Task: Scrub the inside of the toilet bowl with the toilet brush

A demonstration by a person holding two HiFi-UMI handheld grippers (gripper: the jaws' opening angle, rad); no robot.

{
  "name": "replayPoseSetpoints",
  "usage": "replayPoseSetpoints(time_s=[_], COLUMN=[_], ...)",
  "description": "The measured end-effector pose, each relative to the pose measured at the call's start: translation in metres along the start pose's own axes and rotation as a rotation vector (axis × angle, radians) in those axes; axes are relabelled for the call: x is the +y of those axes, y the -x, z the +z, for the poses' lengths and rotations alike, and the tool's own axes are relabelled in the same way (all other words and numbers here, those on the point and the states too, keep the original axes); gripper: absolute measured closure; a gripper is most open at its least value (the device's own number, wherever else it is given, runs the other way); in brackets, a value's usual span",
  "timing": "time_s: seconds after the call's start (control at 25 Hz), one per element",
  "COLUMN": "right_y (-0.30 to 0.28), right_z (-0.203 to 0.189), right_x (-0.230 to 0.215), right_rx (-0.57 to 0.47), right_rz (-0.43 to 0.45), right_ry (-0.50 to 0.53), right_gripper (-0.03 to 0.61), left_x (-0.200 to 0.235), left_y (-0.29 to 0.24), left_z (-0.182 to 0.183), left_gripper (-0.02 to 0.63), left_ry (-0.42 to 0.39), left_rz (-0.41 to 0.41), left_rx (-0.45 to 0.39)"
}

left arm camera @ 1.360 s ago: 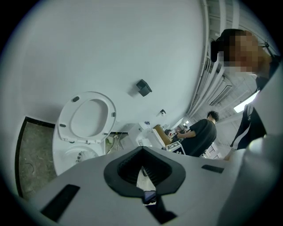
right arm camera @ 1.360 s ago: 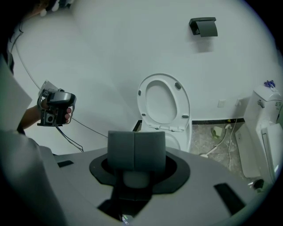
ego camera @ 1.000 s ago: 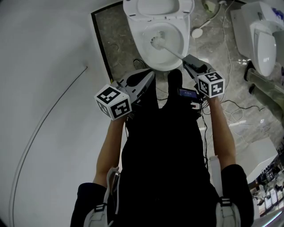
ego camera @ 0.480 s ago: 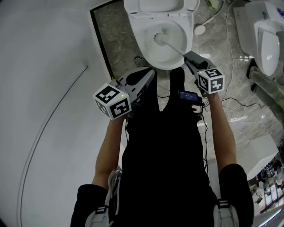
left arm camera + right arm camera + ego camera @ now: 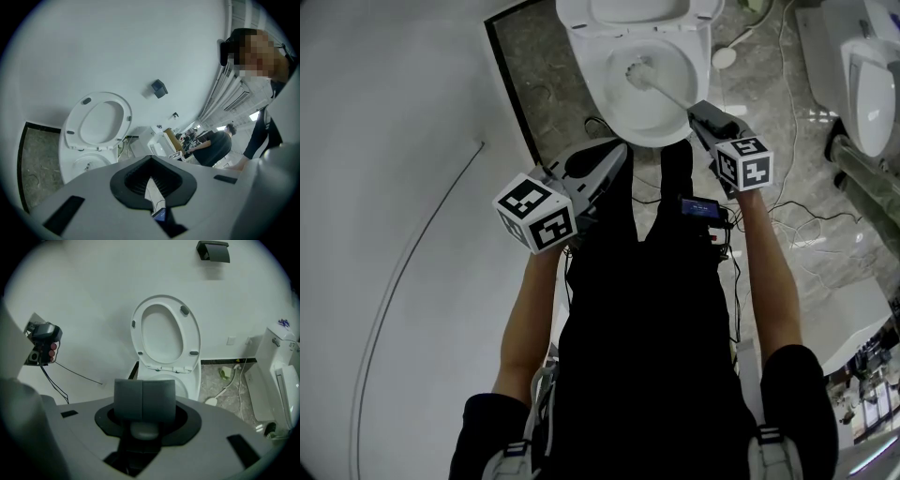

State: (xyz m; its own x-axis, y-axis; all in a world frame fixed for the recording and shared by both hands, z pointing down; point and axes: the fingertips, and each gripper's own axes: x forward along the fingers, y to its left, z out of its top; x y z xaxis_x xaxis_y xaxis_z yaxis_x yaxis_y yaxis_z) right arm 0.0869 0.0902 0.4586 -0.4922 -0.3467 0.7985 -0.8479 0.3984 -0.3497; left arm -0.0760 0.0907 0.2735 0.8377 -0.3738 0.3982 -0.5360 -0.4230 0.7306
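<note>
Here the right gripper (image 5: 697,112) clamps the white toilet brush (image 5: 639,73), left gripper's (image 5: 617,157) jaws closed.

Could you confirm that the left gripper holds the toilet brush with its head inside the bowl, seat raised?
Not quite: the head view shows the right gripper, not the left gripper, holding the toilet brush. Its head is inside the toilet bowl, and the seat is raised.
</note>
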Motion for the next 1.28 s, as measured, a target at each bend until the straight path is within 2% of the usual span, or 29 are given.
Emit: replayPoseSetpoints(time_s=[1.28], right_y=[-0.088], right_z=[0.014], right_x=[-0.058], right_rx=[0.055], right_rz=[-0.13], right_ry=[-0.026], right_gripper=[0.416], left_x=[0.039], left_y=[-0.023], left_z=[-0.001], left_gripper=[0.603], left_ry=[0.029], left_rz=[0.013], left_rx=[0.048])
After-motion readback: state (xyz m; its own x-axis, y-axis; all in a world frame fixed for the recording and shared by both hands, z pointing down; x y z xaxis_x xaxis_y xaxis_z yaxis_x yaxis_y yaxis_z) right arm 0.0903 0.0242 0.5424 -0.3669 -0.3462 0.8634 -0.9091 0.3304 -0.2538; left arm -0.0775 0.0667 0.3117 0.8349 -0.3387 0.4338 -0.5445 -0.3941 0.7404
